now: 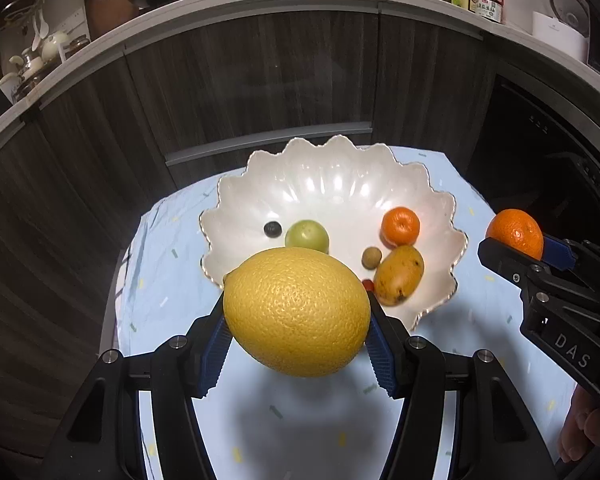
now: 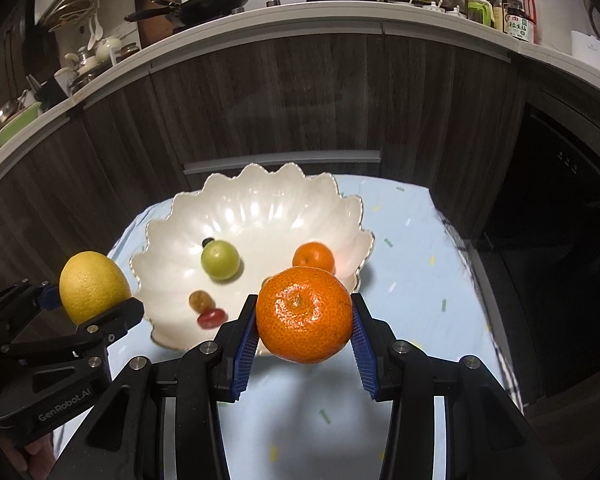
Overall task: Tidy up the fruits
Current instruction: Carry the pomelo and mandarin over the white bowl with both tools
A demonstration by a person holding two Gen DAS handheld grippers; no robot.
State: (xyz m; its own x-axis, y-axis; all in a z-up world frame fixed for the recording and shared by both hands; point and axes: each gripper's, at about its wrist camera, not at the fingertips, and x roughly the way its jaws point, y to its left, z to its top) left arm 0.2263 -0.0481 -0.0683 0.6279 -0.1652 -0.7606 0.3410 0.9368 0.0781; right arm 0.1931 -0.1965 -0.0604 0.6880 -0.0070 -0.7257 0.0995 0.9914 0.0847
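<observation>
My left gripper clamps a big yellow citrus just above the near rim of the scalloped white bowl. My right gripper squeezes a mandarin over the bowl's near right edge. Inside the bowl lie a green fruit, a second mandarin, a mango and a dark berry; the bowl sits on the blue tablecloth
</observation>
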